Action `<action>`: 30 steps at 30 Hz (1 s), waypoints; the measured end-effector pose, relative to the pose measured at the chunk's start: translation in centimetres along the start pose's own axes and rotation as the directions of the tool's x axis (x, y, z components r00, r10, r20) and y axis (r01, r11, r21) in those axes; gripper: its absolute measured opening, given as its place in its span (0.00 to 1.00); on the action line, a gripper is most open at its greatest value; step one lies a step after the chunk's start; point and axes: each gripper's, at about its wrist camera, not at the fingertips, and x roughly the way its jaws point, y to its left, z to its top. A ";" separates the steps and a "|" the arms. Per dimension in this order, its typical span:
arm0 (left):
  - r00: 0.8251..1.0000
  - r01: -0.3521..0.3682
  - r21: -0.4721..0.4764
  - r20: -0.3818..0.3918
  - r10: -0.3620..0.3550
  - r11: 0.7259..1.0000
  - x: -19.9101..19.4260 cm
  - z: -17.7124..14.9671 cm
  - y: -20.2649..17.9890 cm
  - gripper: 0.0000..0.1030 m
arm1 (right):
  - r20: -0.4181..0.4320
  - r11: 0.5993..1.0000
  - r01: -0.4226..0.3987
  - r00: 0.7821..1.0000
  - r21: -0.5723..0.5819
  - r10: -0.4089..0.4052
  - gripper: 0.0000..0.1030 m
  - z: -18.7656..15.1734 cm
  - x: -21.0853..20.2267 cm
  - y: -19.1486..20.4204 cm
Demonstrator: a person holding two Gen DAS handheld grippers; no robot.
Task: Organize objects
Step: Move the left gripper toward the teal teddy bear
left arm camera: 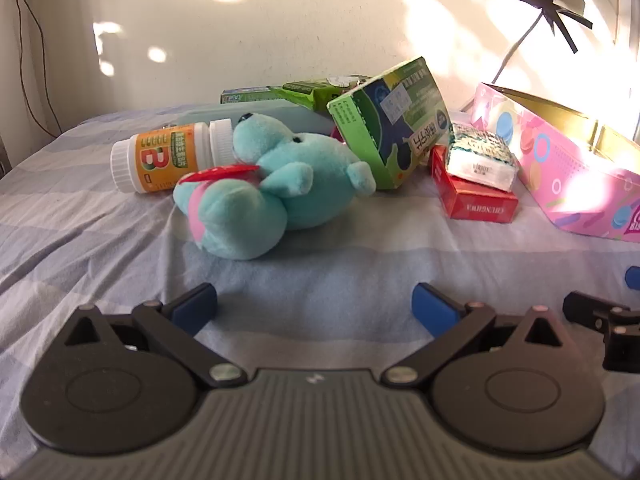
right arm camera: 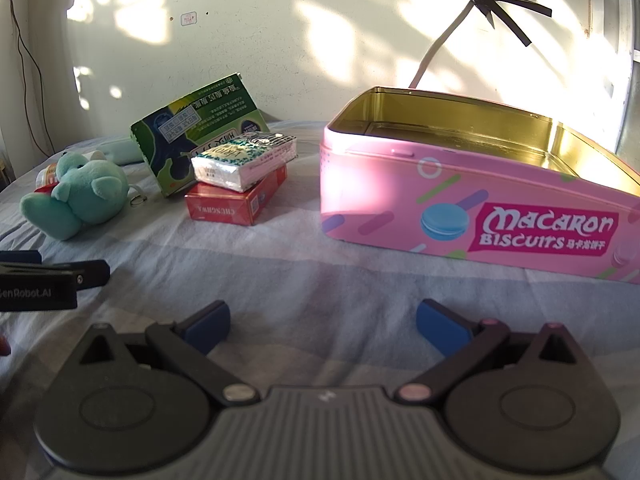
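Right wrist view: the bed (right arm camera: 280, 264) under its blue-grey striped sheet fills the frame and carries everything; nothing has been sorted yet, as I judge it.
Tin: the pink biscuit tin (right arm camera: 400, 196) sits at the right of the frame, lid off and gold inside bare, so it looks like the intended container.
Green carton: the green box (right arm camera: 188, 140) leans tilted at centre left, propped behind the smaller packs, not lying flat.
Plush: the teal plush toy (left arm camera: 276, 188) lies on its side at the middle of the left wrist view, touching the bottle behind it.
Bottle: the orange vitamin bottle (left arm camera: 160, 160) lies toppled at left of that frame.
Red pack: the red box (right arm camera: 236, 204) lies flat, left of the tin and apart from it.
Tissues: the tissue pack (right arm camera: 244, 160) rests askew on top of the red box.
Right tool: the right tool (right arm camera: 322, 326), at the bottom of its frame, has its blue pads spread wide over bare sheet and grips nothing.
Left tool: the left tool (left arm camera: 314, 306) is likewise fully spread and empty, short of the plush, probably poised for a first pick.
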 end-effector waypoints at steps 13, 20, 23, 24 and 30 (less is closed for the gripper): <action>1.000 0.007 0.003 -0.002 -0.007 1.000 0.0 -0.1 -0.1 1.00 | 0.001 1.000 0.000 1.000 0.000 0.000 1.00 0.0 0.0 0.0; 1.000 0.020 0.004 -0.005 -0.020 1.000 -0.1 0.0 0.2 1.00 | 0.001 1.000 0.005 1.000 -0.003 -0.005 1.00 0.0 0.0 0.0; 1.000 0.029 0.001 -0.006 -0.029 1.000 -0.2 0.0 0.4 1.00 | 0.001 1.000 0.008 1.000 -0.005 -0.008 1.00 0.0 0.0 0.1; 0.999 0.031 0.000 -0.006 -0.031 1.000 -0.2 0.0 0.4 1.00 | 0.001 1.000 0.009 1.000 -0.005 -0.009 1.00 0.0 0.0 0.1; 0.999 0.048 0.012 -0.015 -0.048 0.999 -0.5 -0.1 1.4 1.00 | 0.017 0.998 0.029 0.999 -0.051 -0.028 1.00 0.1 -0.2 1.0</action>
